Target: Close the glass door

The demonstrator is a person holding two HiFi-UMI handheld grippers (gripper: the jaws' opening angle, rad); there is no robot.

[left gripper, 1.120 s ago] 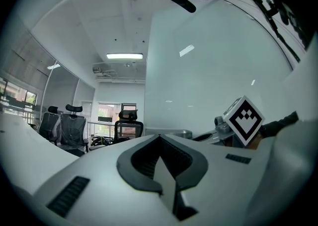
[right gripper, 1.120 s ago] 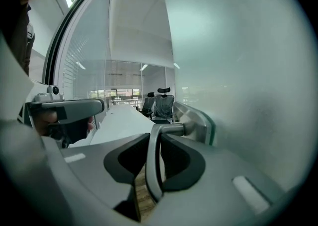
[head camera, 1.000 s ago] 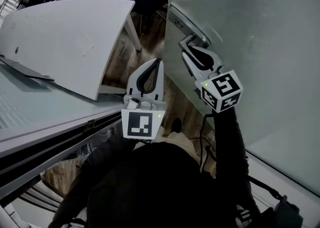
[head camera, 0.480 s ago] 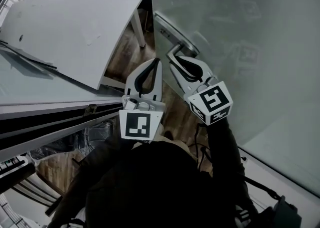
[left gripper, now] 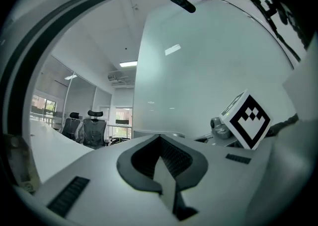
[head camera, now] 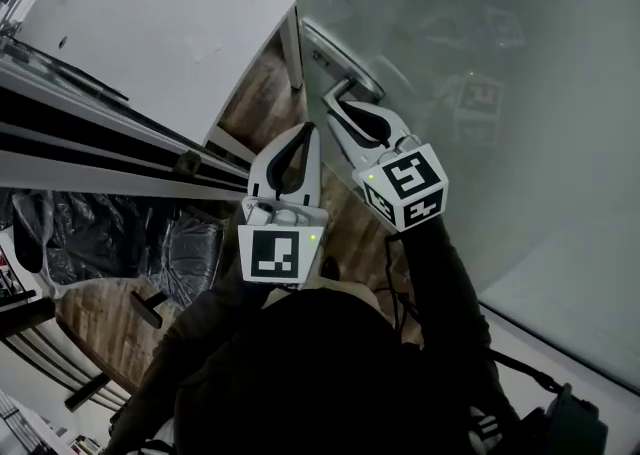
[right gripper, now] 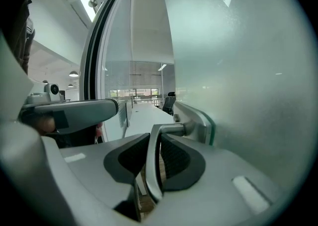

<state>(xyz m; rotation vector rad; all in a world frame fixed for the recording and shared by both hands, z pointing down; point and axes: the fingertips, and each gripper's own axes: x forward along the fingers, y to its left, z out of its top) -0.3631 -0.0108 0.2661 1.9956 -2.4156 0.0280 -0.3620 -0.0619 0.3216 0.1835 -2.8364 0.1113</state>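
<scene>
Glass door (head camera: 520,143): a frosted pane that fills the right side of the head view. Its free edge faces the person's left.
Door handle (head camera: 352,73): a metal lever on a long plate, fixed to the glass door close to its free edge, on the face toward the person.
Right hand-held gripper (head camera: 343,111): at the glass door's handle. Its jaws (right gripper: 154,145) are clamped narrowly on the lever (right gripper: 171,129), which stands upright between the ribbed pads.
Left hand-held gripper (head camera: 311,133): just beside the glass door's free edge and clear of the pane. Its tips are together (left gripper: 160,145) with nothing between them.
Counter (head camera: 170,33): white with a curved edge. It stands near the glass door's free edge, on the side away from the pane.
Dark frame rails (head camera: 100,138): well apart from the glass door, past the counter.
Floor (head camera: 265,108): wood planks, showing between the glass door's edge and the counter.
Office chairs (left gripper: 83,129): far beyond the glass door's edge, in the left gripper view.
</scene>
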